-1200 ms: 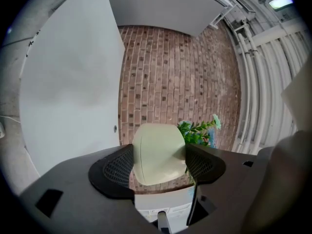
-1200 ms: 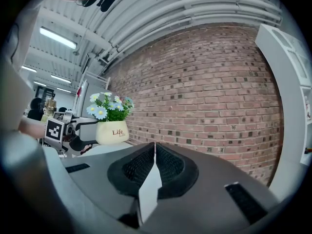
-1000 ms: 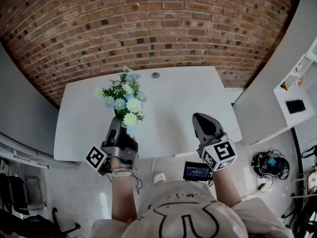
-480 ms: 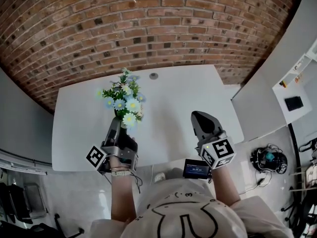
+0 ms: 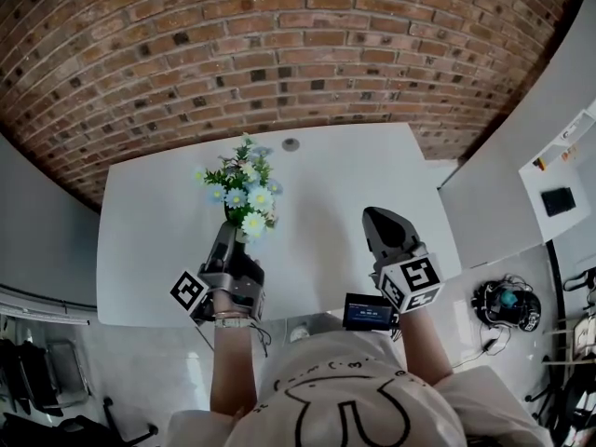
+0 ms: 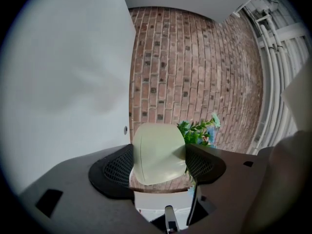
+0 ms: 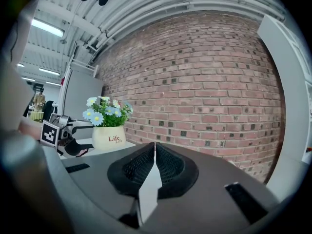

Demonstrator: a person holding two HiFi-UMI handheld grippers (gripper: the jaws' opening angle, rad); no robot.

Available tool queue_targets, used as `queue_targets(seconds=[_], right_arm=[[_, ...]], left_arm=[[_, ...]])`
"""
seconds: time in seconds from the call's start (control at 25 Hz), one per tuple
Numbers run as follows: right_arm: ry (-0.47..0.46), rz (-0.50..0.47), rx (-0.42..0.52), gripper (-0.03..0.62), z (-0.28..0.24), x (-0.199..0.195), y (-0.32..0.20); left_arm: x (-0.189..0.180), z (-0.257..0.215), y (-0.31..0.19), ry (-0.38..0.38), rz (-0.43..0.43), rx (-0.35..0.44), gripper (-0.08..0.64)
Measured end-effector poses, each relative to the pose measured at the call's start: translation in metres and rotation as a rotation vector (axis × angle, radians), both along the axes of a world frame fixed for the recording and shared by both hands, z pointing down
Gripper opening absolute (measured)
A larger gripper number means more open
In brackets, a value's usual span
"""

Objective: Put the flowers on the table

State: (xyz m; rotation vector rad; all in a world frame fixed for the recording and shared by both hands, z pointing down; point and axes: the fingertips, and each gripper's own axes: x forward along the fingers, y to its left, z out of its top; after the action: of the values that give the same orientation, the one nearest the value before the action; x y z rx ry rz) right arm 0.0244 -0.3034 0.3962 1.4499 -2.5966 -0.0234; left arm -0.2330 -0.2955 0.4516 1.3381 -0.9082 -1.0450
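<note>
Carried a shade rightward at centre-left of the head view, with the flowers (image 5: pixel 244 194) in their cream pot (image 7: pixel 108 138) clenched between the left gripper (image 5: pixel 233 242) fingers (image 6: pixel 114 169), apparently already down on the white desk (image 5: pixel 345 184), leaving only the release, and the right gripper (image 5: pixel 380 222) fingers pressed together on nothing at lower right.

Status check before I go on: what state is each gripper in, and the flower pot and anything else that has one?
left gripper: shut on the flower pot, jaws pressed to its sides.
right gripper: shut, nothing between the jaws.
flower pot: upright, low at the table; I cannot tell if it rests on it.
small screen: lit, near the person's waist.
</note>
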Motion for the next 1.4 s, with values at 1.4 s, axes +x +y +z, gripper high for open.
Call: queue_targets(seconds=[1.4], right_arm=[[0.115,-0.115,-0.23,0.021,0.104,0.014,-0.143]], left_arm=[[0.019,0.113,-0.079,-0.088,0.02,-0.265,0.344]])
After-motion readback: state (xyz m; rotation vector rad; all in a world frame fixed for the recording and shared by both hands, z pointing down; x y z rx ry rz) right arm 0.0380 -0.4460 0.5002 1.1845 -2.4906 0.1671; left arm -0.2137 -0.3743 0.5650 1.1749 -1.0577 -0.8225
